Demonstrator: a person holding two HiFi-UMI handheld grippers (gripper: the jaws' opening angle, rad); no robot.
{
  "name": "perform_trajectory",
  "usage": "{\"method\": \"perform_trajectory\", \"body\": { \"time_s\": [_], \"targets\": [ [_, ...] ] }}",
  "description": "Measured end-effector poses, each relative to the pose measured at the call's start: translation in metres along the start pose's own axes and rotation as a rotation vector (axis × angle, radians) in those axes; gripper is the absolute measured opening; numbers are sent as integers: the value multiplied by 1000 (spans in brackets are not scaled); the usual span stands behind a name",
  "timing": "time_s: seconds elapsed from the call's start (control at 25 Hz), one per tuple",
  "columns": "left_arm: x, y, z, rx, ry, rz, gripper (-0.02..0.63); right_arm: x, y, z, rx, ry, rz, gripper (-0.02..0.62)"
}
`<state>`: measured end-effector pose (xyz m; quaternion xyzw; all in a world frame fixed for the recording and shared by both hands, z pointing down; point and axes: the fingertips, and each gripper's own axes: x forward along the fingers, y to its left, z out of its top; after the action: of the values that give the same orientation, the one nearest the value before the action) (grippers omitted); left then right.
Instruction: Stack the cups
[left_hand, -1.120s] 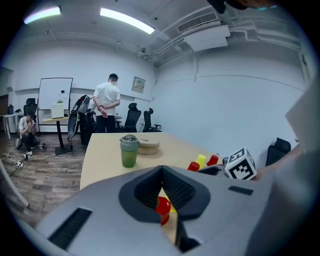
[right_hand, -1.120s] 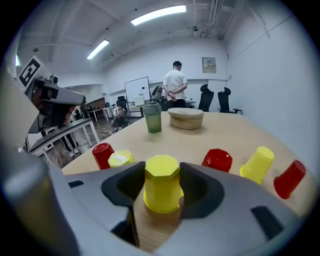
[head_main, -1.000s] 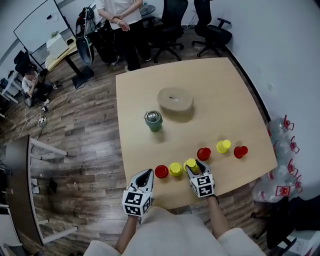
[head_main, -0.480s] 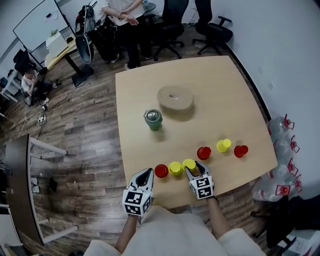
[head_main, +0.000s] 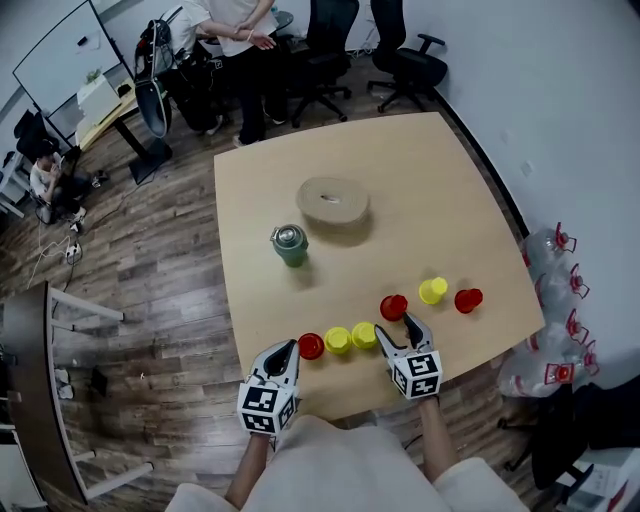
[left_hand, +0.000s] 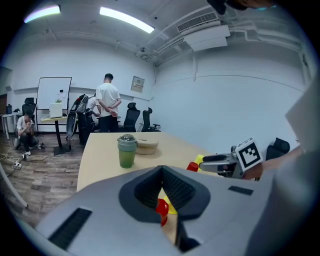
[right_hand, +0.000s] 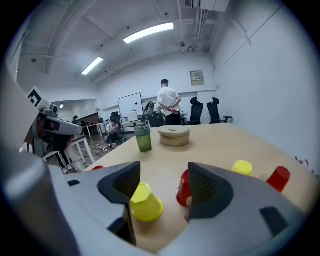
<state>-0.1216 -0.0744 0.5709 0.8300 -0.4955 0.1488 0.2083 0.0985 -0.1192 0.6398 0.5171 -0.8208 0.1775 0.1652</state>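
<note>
At lower centre of the bench (head_main: 400, 200), right tongs (head_main: 396, 330) have just been opening wide, holding nothing; yellow cup (head_main: 364, 335) stands loose at their tips; left tongs (head_main: 284, 352) closed, empty. Careless withdrawal could topple the red cup (head_main: 394, 307).

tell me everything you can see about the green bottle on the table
The green bottle is a short, straight-sided cylinder that looks like green tinted plastic. It is closed by a wider grey-green lid with a rounded top. It stands upright on the pale wooden table, toward the left side in the head view. It sits close to the round tan box, nearer the person, and seems not to touch it. Only the table touches it. Whether it holds anything cannot be told.
</note>
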Motion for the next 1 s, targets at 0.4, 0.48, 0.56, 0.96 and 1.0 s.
{"method": "perform_trajectory", "body": {
  "time_s": [0.4, 0.48, 0.56, 0.96, 1.0],
  "targets": [
    [0, -6, 2, 9, 0, -2, 11, 32, -49, -21, -3, 100, -86, 282],
    [-3, -4, 1, 10, 1, 7, 11, 40, -56, -29, -2, 132, -87, 282],
    [-6, -3, 1, 9, 2, 17, 11, 46, -60, -34, -1, 162, -78, 275],
    [-21, 5, 0, 19, 4, 47, 11, 57, -66, -52, -10, 232, -64, 233],
    [-22, 6, 0, 19, 5, 48, 11, 55, -66, -50, -11, 226, -62, 232]
  ]
}}
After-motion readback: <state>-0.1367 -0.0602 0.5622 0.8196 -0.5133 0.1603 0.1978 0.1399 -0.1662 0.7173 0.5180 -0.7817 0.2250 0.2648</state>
